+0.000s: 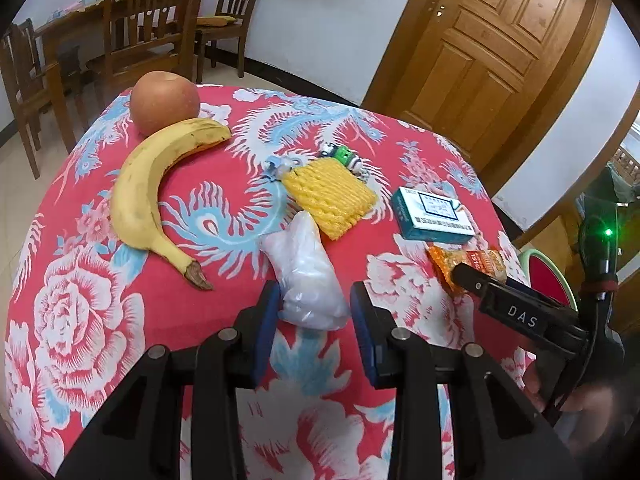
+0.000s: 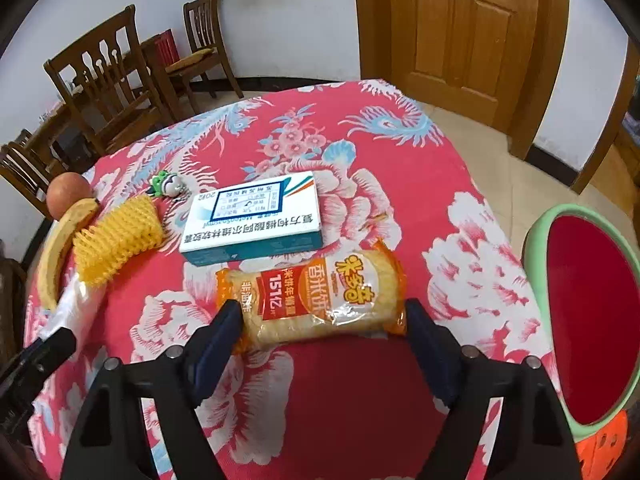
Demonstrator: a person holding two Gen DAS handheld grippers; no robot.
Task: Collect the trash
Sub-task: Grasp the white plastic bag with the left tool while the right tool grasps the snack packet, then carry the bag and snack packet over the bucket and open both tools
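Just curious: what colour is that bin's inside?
Red, with a pale green rim; the bin shows best in the right wrist view.

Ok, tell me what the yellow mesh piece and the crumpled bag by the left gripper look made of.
Yellow mesh piece: apparently soft foam netting, matte, with an open woven lattice. Crumpled bag: likely thin plastic film, translucent white, wrinkled and slightly glossy, lying between the open left gripper fingers.

Medicine box (image 2: pixel 256 216) crowds behind rice-cracker packet (image 2: pixel 316 292).
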